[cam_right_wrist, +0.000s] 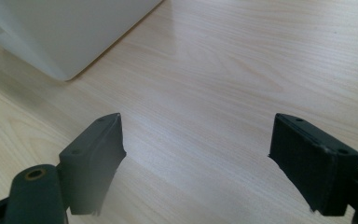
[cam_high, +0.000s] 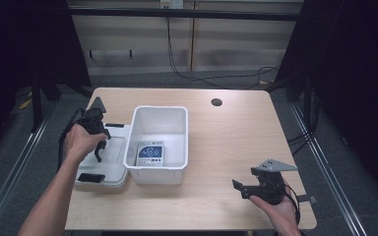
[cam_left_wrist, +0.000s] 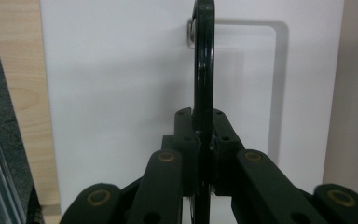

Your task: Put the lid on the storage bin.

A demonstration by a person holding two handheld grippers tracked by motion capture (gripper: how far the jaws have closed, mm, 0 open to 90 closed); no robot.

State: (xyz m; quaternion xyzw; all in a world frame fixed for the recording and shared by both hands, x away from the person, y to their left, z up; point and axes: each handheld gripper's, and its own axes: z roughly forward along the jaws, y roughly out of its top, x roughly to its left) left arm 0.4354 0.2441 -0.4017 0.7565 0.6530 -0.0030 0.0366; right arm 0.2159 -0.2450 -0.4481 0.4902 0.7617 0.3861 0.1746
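Lid (cam_high: 109, 162), white and flat, lies on the bench (cam_high: 226, 142) by its left edge, touching the left wall of a white bin (cam_high: 158, 142) that holds a printed card (cam_high: 150, 155). The left gripper (cam_high: 100, 147) is clenched on the lid's black handle (cam_left_wrist: 203, 70). The right gripper (cam_high: 241, 189) is released above bare wood near the front right corner.

Bin (cam_high: 160, 142) sits left of the desk (cam_high: 236, 147) centre. A card (cam_high: 150, 155) lies in the bin, against its near wall. Lid (cam_high: 109, 164) lies flat on the desk, touching the bin's left side, near the left edge. Left gripper (cam_high: 100, 150) is over the lid. Right gripper (cam_high: 241, 189) is at the near right corner, well apart from the bin. Hole (cam_high: 216, 102) sits near the far edge.
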